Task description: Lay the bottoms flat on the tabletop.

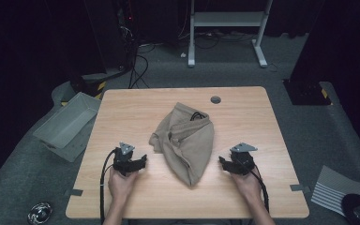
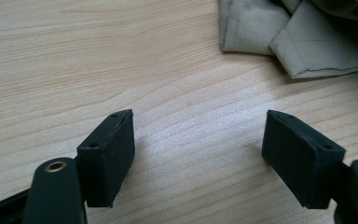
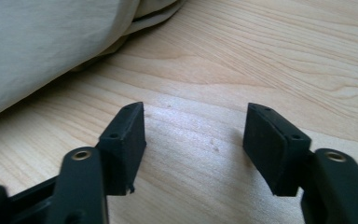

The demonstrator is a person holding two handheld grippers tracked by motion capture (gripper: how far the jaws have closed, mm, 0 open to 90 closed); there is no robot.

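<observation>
A crumpled beige garment [image 1: 185, 142] lies in the middle of a wooden surface [image 1: 122, 112], between two hand-held grippers. The left gripper [image 1: 143, 161] and right gripper [image 1: 221, 161] rest just beside it, jaws apart and empty, neither touching the cloth. This looks like the approach before a first grasp; next, each gripper likely needs to reach an edge and close on it. The left gripper view shows a stitched hem corner [image 2: 303, 70]; the high view shows a grey bin [image 1: 68, 123] beside the surface
</observation>
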